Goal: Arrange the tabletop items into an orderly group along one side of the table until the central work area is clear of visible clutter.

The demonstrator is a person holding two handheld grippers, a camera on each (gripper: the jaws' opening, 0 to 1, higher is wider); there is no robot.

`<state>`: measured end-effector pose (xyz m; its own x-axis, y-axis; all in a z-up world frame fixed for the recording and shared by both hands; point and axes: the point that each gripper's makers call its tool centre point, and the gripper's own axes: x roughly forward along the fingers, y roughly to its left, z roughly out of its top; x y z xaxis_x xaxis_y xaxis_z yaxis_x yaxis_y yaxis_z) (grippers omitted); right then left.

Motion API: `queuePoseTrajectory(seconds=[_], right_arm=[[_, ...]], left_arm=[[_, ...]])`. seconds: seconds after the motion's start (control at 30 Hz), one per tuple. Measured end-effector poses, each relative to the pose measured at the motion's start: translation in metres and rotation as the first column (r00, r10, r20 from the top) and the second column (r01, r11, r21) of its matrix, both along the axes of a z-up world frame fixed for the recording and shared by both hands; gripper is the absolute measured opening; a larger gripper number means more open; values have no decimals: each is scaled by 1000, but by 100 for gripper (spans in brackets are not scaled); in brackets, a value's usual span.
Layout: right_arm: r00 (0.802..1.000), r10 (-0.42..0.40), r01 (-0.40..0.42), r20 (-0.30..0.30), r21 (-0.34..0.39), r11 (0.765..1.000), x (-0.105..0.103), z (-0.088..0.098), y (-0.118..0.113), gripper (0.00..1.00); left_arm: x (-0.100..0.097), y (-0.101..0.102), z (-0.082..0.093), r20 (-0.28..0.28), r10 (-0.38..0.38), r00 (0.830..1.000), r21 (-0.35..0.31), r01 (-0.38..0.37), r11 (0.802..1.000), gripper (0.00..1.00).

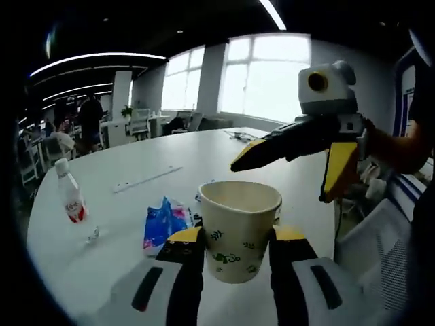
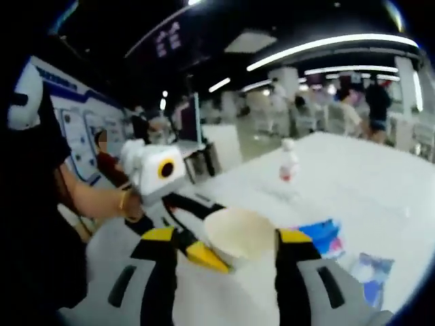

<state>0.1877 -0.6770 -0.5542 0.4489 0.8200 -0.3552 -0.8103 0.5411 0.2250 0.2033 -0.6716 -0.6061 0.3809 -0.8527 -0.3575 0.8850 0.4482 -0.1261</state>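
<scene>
Two grippers are in view over a round white table (image 1: pixel 102 258).

Left gripper view, left to right. A small clear plastic bottle with a white cap and red label (image 1: pixel 70 193) stands upright well to the left of the left gripper's fingers. A small crumpled scrap (image 1: pixel 93 235) lies just beside its base. A long white strip (image 1: pixel 147 178) lies flat on the table beyond the fingers. A blue-and-pink crumpled plastic packet (image 1: pixel 163 222) lies just left of the left finger. The left gripper (image 1: pixel 234 248) has its black-and-yellow fingers (image 1: pixel 182 250) clenched on either side of a cream paper cup with green leaf print (image 1: pixel 238 227), which sits upright between them, mouth up. Above and to the right of the cup, the right gripper (image 1: pixel 289 168) hangs in the air with its fingers spread apart and nothing between them.

Right gripper view, left to right. A person's forearm with a bracelet (image 2: pixel 95 200) leads to the left gripper (image 2: pixel 187 234), whose fingers flank the cup (image 2: pixel 239 234). The right gripper (image 2: pixel 228 241) has its own fingers (image 2: pixel 293 246) released and wide apart, the cup seen between them but not touched. The bottle (image 2: pixel 289 163) stands beyond the right finger; the packet (image 2: pixel 323 238) lies just right of that finger, and a further blue-and-white wrapper (image 2: pixel 370 272) beside it.
</scene>
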Motion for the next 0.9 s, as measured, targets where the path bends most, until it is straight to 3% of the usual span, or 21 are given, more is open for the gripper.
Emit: queuePoseTrajectory(seconds=[0.37, 0.63, 0.9], right_arm=[[997, -71, 71, -1, -7, 997, 2, -7, -10, 81], [992, -129, 129, 2, -30, 991, 4, -11, -22, 98], [989, -149, 148, -4, -55, 987, 2, -19, -31, 100]], left_arm=[[10, 17, 1, -3, 66, 998, -3, -66, 998, 36], [23, 26, 5, -6, 149, 989, -45, -150, 988, 36], [38, 30, 12, 18, 189, 982, -62, -188, 980, 36]])
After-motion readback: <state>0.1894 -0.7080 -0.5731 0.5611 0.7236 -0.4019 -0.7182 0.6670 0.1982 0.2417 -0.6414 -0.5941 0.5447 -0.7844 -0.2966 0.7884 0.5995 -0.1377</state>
